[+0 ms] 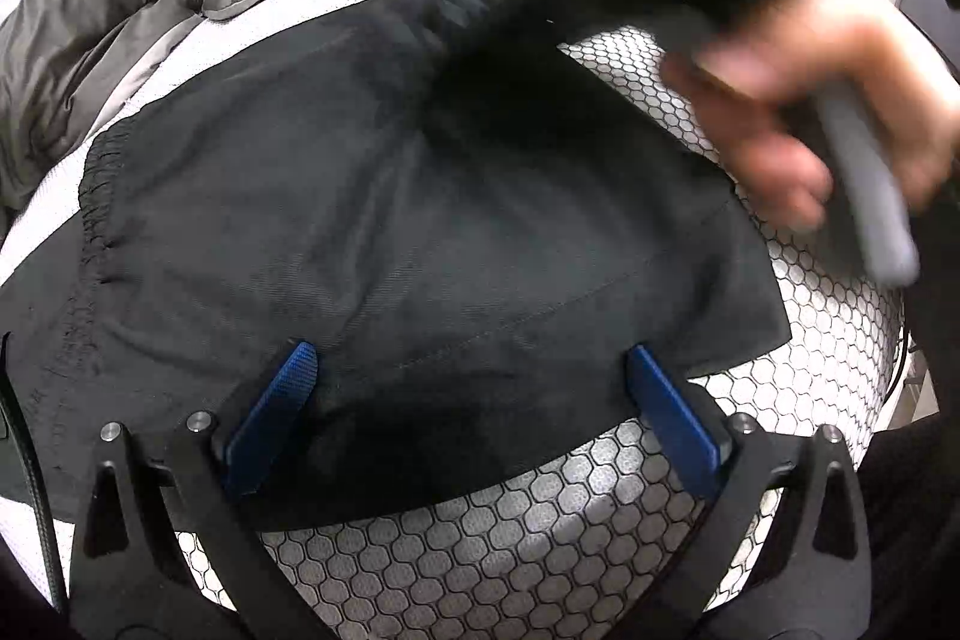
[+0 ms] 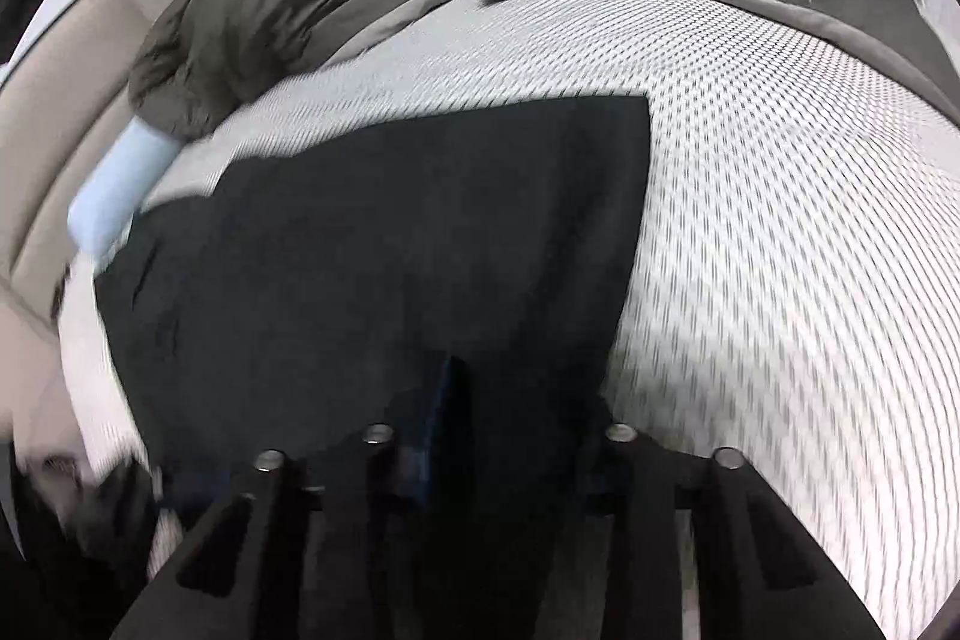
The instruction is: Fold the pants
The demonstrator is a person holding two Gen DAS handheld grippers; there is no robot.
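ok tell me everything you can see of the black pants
The black pants are matte woven cloth with a gathered elastic waistband at the left, lying spread on the honeycomb-patterned mattress. One part is lifted at the upper right near the person's hand. The left gripper stands open over the near edge.

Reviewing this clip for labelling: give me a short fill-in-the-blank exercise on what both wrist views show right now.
1. The pants lying on the bed are ____ in colour.
2. The mattress cover under them has a ____ pattern.
3. The left gripper has ____ pads, spread wide apart over the pants.
4. Bunched at the far side of the bed lies a grey-brown ____.

Missing words: black; honeycomb (hexagon); blue; duvet (comforter)
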